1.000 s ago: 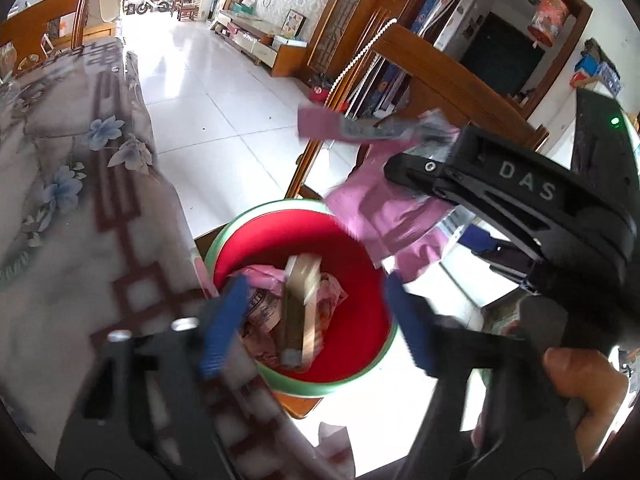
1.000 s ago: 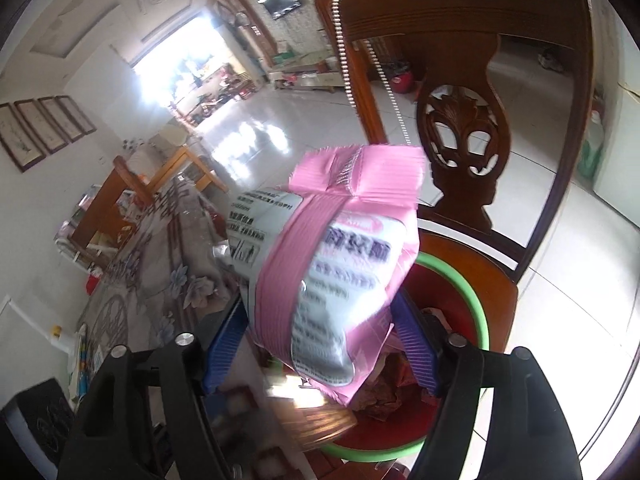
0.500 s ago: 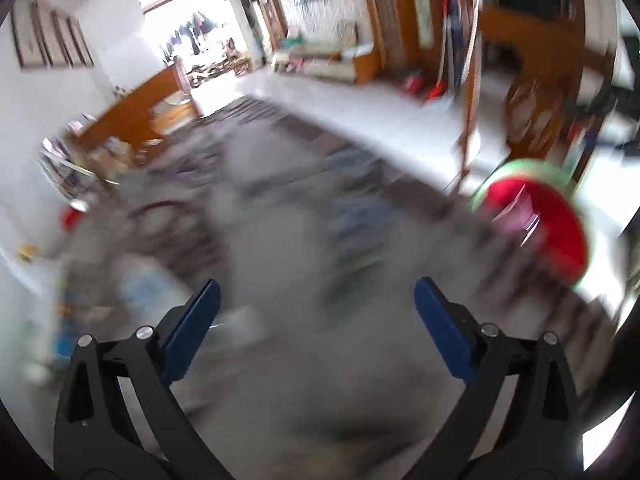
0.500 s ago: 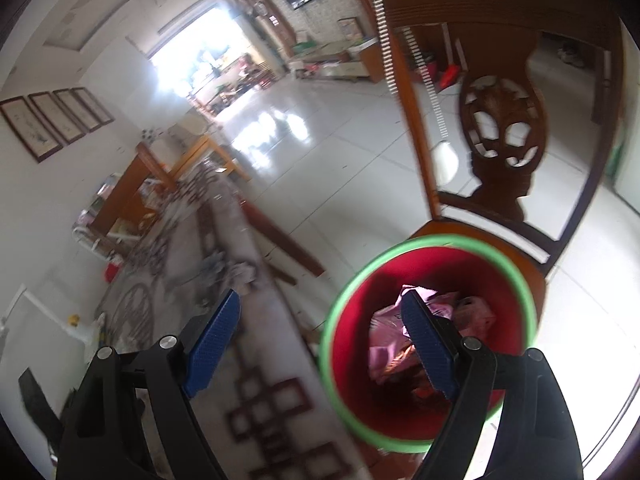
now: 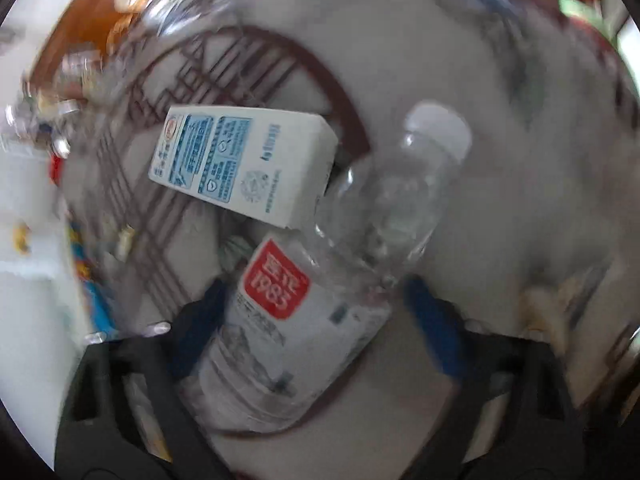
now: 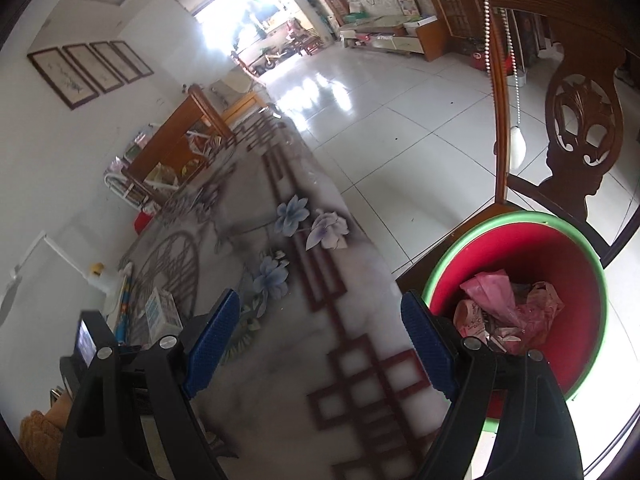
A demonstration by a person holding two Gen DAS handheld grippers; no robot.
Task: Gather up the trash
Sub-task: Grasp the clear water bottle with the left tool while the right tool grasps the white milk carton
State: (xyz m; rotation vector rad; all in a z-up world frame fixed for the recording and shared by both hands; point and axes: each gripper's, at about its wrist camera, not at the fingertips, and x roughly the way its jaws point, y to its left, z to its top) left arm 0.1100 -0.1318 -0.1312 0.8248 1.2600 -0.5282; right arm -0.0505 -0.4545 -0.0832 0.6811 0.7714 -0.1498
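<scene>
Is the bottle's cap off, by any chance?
No, a white cap closes the clear bottle that lies on the table.

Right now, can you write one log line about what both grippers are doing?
left gripper: jaws closing around clear plastic bottle, beside milk carton | right gripper: open, empty | red bin: holds pink wrappers

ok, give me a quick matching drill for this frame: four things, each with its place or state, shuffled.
Things:
1. plastic bottle
2. white carton
3. pink wrappers
4. right gripper

Place or state:
A. inside the red bin
B. jaws open, nothing between them
C. lying between the left gripper jaws
D. flat on the tablecloth, beside the bottle

Pairs: 1-C, 2-D, 3-A, 4-B
</scene>
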